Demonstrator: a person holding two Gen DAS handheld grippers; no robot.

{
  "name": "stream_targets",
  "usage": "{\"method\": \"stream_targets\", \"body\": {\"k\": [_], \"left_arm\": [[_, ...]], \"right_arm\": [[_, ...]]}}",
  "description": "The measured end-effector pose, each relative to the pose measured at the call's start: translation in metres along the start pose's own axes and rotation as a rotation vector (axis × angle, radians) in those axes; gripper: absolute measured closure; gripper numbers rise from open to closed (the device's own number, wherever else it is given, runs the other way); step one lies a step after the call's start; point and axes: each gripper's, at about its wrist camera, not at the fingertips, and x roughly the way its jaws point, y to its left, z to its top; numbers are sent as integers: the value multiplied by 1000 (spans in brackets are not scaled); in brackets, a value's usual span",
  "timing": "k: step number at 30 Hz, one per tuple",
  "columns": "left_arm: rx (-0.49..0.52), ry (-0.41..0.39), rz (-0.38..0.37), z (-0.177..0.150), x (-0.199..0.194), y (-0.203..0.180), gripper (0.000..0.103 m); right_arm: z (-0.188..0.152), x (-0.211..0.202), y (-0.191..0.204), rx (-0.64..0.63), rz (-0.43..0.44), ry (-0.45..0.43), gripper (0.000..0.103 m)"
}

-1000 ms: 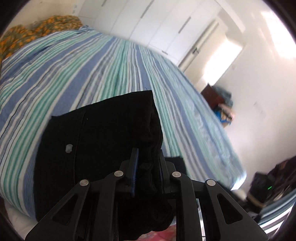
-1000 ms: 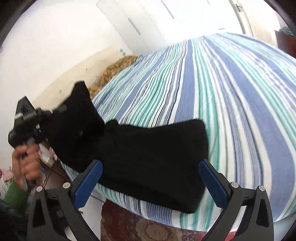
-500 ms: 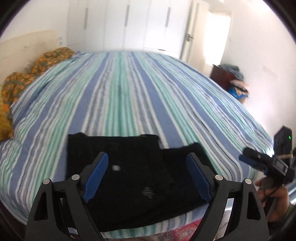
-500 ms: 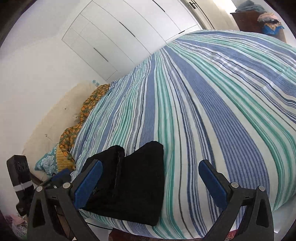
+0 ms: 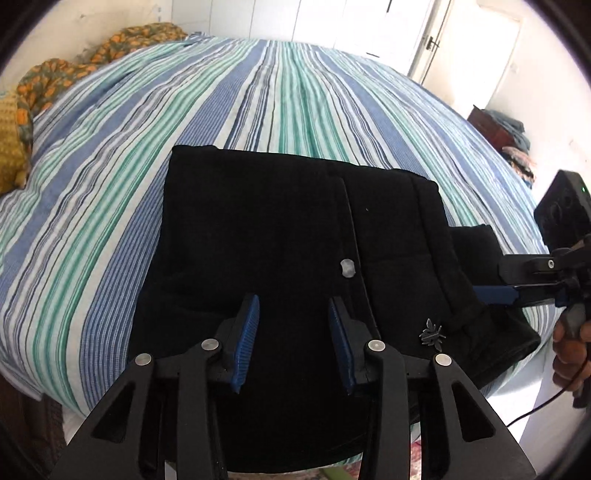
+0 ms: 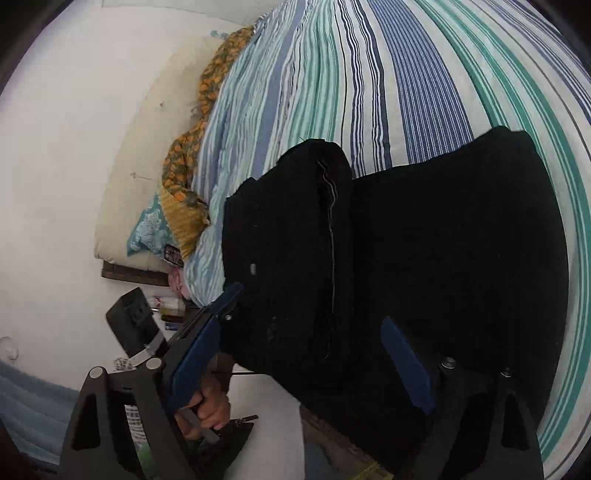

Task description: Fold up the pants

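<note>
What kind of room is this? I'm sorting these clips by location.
Most likely a bedroom in a home: a wide bed with a striped cover, pillows at its head, white wardrobe doors behind, and folded black pants on the bed.

Bright daylight floods in from the blown-out doorway (image 5: 476, 48) and white walls, black pants (image 5: 280, 236) swallow all detail, strong fisheye bending and dark vignette at the corners, slight motion blur across the striped bedspread (image 6: 424, 66).
</note>
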Motion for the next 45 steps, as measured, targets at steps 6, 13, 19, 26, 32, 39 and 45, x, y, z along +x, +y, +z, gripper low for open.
{"method": "stream_targets", "body": {"k": [6,13,19,26,32,39,45], "left_arm": [[-7,-13,5,3,1,-3,63],[-12,-34,6,2,3,-1,62],[-10,-37,16,2,4,-3,62],[-8,-41,16,3,3,-4,61],[-45,-43,-2,9,-11,2,56],[-33,-106,-73,26,-48,-15,65],[57,-146,-121,40,-71,-59,70]], "right_arm": [[19,46,14,-75,-13,155,20],[11,51,0,-18,36,155,59],[15,62,9,-60,-56,158,70],[17,59,16,-129,-98,142,75],[12,46,56,-296,-186,106,80],[12,6,98,-381,-82,51,82],[7,-38,113,-400,2,1,83]]}}
